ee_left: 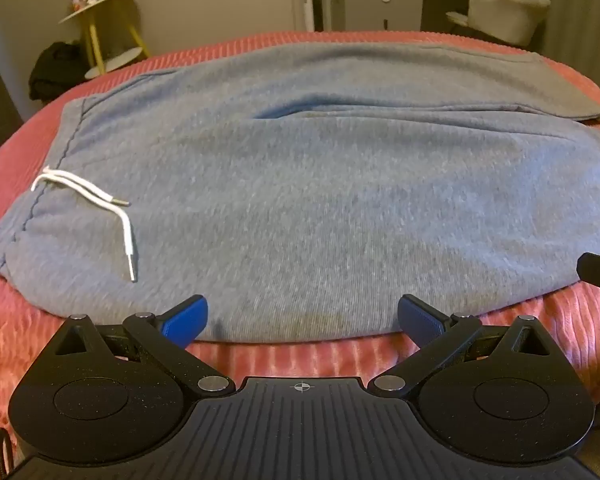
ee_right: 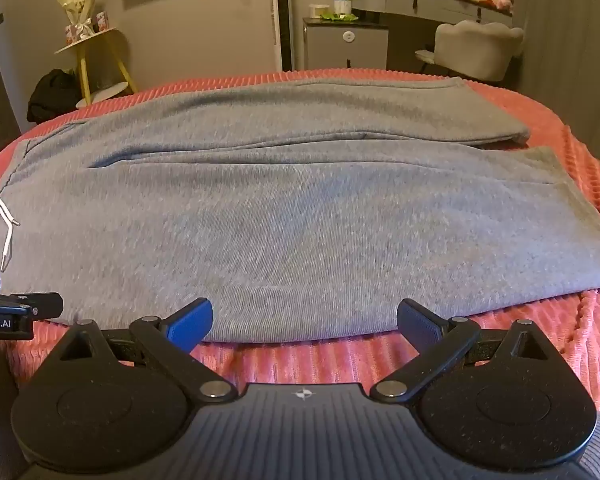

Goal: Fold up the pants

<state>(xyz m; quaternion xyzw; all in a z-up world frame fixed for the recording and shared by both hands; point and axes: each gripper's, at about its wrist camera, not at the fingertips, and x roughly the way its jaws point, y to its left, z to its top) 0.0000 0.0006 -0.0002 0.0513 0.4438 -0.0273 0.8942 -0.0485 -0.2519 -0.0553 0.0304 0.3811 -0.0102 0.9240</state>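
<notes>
Grey-blue sweatpants [ee_left: 300, 184] lie flat on a pink ribbed bedspread [ee_left: 300, 360], waistband at the left, legs running to the right. A white drawstring [ee_left: 96, 204] rests near the waistband, also seen as the drawstring [ee_right: 4, 220] in the right wrist view. My left gripper [ee_left: 302, 316] stands open at the near edge of the pants [ee_right: 300, 232], nothing between its blue pads. My right gripper [ee_right: 304, 318] is open too, over the same near edge further right. The left gripper's body [ee_right: 16, 314] shows at the left edge of the right wrist view.
Beyond the bed stand a yellow side table [ee_right: 96, 52], a dark bag on the floor [ee_right: 52, 94], a small cabinet [ee_right: 346, 46] and a pale chair [ee_right: 476, 50]. Pink bedspread [ee_right: 572, 152] shows to the right of the pant legs.
</notes>
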